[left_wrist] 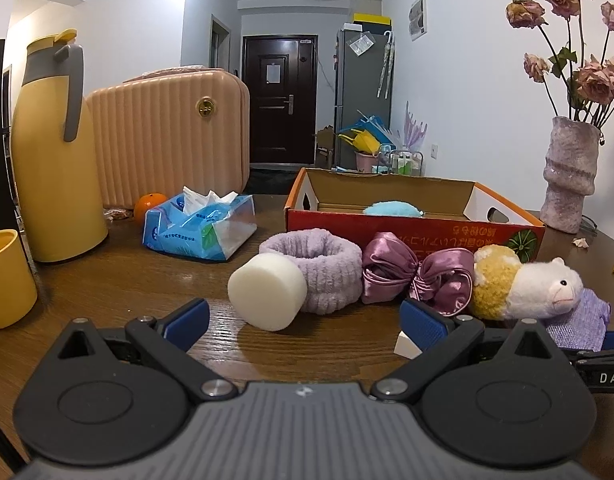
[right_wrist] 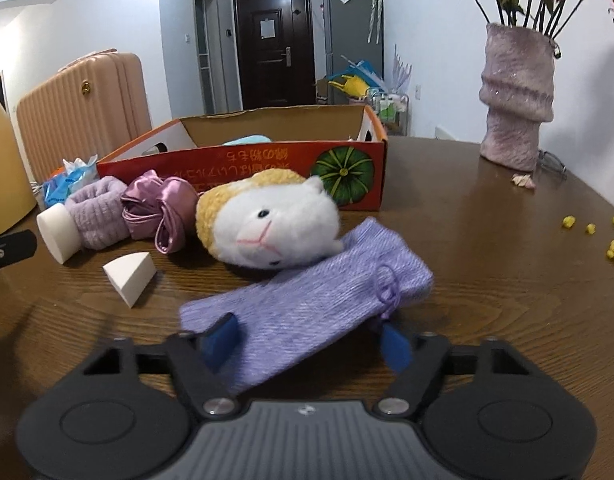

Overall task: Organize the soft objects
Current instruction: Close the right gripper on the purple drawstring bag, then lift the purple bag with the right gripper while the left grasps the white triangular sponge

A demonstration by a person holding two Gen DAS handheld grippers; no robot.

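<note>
On the wooden table lie a white foam cylinder point(left_wrist: 267, 296), a lilac fuzzy band point(left_wrist: 319, 268), a purple satin scrunchie point(left_wrist: 419, 276), a plush alpaca point(left_wrist: 523, 284) and a lilac knit pouch point(right_wrist: 307, 312). A small white foam wedge point(right_wrist: 131, 276) lies beside them. The red cardboard box point(left_wrist: 411, 228) behind them holds a blue fluffy item point(left_wrist: 393, 209). My left gripper point(left_wrist: 303, 324) is open and empty just before the foam cylinder. My right gripper point(right_wrist: 307, 344) is open, its fingers straddling the near end of the pouch; the alpaca's head point(right_wrist: 267, 224) rests on the pouch's far end.
A yellow thermos jug point(left_wrist: 51, 152), yellow cup point(left_wrist: 7, 276), tissue pack point(left_wrist: 199, 224), orange point(left_wrist: 147, 204) and pink suitcase point(left_wrist: 167, 136) stand at left. A vase of dried roses point(left_wrist: 571, 172) stands at right. Yellow crumbs point(right_wrist: 611, 240) lie on the table's right side.
</note>
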